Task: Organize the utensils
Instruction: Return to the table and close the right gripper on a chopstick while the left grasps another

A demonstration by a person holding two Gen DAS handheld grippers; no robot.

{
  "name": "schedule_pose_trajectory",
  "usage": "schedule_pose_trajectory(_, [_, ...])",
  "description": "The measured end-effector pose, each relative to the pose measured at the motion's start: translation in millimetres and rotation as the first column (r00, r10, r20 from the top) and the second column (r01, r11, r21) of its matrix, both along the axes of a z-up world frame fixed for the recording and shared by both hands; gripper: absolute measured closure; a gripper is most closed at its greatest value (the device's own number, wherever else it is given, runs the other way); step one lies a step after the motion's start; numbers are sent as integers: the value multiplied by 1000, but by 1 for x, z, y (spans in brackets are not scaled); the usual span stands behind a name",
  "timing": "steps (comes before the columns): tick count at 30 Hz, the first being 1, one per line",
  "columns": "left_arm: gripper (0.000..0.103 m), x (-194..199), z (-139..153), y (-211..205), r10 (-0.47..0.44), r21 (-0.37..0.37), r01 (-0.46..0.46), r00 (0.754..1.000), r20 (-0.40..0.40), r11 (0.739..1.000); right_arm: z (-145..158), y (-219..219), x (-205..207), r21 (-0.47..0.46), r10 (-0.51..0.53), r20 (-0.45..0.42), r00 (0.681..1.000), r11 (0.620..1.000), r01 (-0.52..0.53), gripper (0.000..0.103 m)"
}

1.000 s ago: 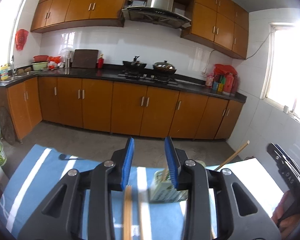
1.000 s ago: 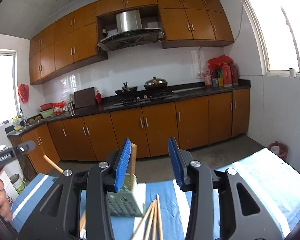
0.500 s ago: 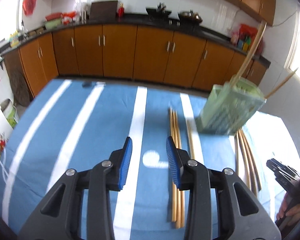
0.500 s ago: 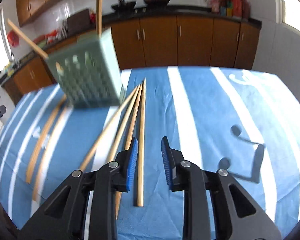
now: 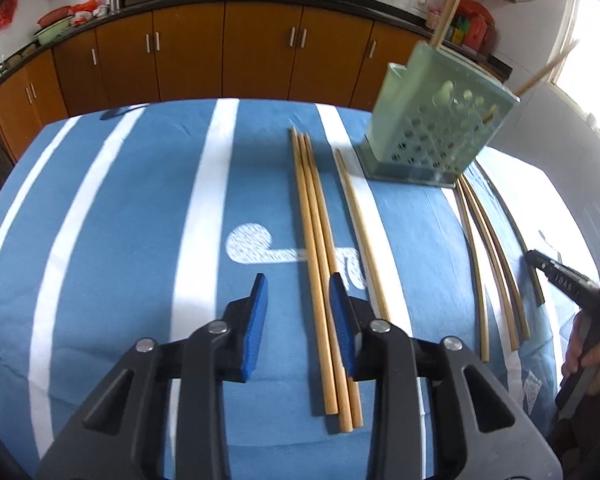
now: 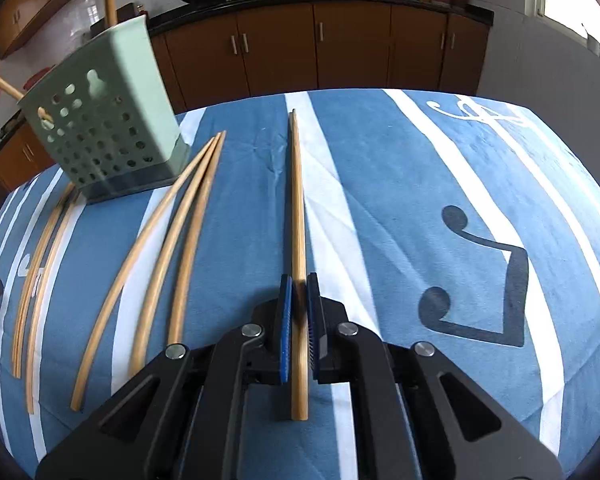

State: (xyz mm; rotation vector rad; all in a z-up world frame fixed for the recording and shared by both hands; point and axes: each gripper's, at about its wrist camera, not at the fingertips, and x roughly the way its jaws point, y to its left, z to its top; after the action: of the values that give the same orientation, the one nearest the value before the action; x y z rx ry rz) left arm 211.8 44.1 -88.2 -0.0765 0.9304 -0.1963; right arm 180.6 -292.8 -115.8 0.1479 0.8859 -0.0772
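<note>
A pale green perforated holder (image 5: 432,132) (image 6: 100,132) stands on the blue striped cloth with a few chopsticks upright in it. My left gripper (image 5: 298,292) hangs low over a bundle of three wooden chopsticks (image 5: 312,220). Its jaws are closing with the bundle between them, close to the right pad (image 5: 342,320), while the left pad stands apart from it. My right gripper (image 6: 299,280) is shut on a single chopstick (image 6: 298,200) that lies flat and points away from me.
One loose chopstick (image 5: 360,232) lies right of the bundle, and several more (image 5: 488,256) (image 6: 172,240) lie fanned beside the holder. A hand (image 5: 592,360) holds the other gripper at the right edge. Brown cabinets (image 5: 260,52) stand beyond the table's far edge.
Both grippers sank toward the cloth and tipped downward. The right jaws closed onto the single chopstick. The left jaws narrowed around the bundle of three.
</note>
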Motion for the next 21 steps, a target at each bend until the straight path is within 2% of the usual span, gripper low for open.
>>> schedule_pose_trajectory(3, [83,3,-9,-8,-21,16,21,999,-24,1000,-1,1,-1,-25,16,1,1000,1000,-16,95])
schedule_pose_trajectory(8, [84,2,-16,-13,-25,69,27,999,-23,997,-2,1,0,-23,18,4,1000,1000,-18,95])
schedule_pose_trajectory(11, [84,4,-19,-14,-29,67,31,999,-34,997,-2,2,1,-22,21,5,1000,1000,-20,95])
schedule_pose_trajectory(15, [86,2,-20,-19,-24,108,26,1000,-14,994,-1,6,-1,-19,36,10,999,999,-35,95])
schedule_pose_trajectory(17, [95,4,-20,-18,-9,124,10,1000,-8,992,-1,9,-2,-33,42,11,999,999,-41,95])
schedule_pose_trajectory(21, [95,14,-20,5,85,122,-83,996,-8,989,-2,4,-3,-28,10,14,1000,1000,-10,95])
